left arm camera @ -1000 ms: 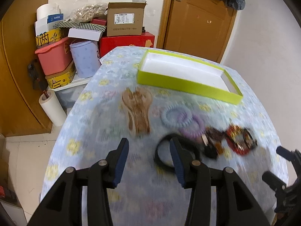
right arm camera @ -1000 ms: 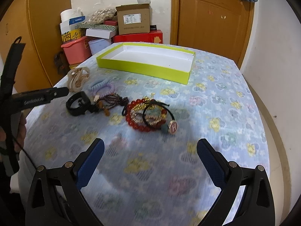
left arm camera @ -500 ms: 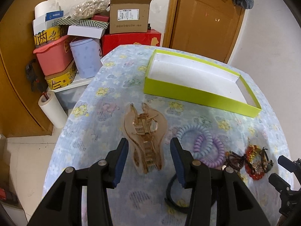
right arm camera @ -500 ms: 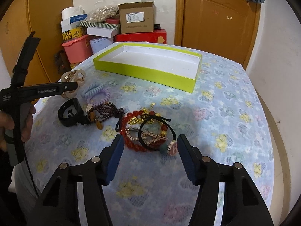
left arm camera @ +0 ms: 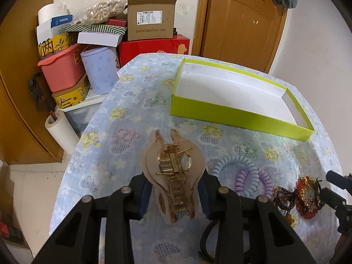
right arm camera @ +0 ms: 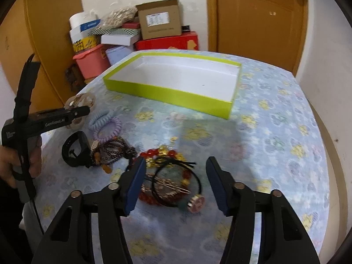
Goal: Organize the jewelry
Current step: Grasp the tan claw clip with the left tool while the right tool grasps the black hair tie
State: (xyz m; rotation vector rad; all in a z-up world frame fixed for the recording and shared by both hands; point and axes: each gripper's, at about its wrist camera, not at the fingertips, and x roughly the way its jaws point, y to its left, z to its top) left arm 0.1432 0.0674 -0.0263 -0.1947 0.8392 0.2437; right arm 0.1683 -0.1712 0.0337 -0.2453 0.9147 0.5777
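A translucent brown hair claw clip [left arm camera: 173,160] lies on the flowered tablecloth. My left gripper [left arm camera: 175,176] straddles it, jaws closing, and the pads meet its sides. My right gripper [right arm camera: 176,160] hovers over a red bead bracelet [right arm camera: 151,154] and a black hair tie [right arm camera: 193,176] with a round charm. Its jaws are closing too, with a gap still on the right side. A blue coil hair tie [left arm camera: 233,165], a purple one [left arm camera: 264,176], a dark beaded bracelet [right arm camera: 116,149] and a black band [right arm camera: 74,151] lie between the two. The lime green box [left arm camera: 231,112] behind stands empty.
Beyond the table's far left edge are stacked boxes [left arm camera: 149,19], a pink bin [left arm camera: 61,70] and a lilac canister [left arm camera: 99,70]. A paper roll [left arm camera: 59,129] stands on the floor. A wooden door [right arm camera: 259,22] is behind. A hand [right arm camera: 33,154] holds the left gripper.
The left gripper moved from the black band forward and left to straddle the claw clip, and its jaws narrowed. The right gripper came forward and down over the red bracelet, narrowing from wide.
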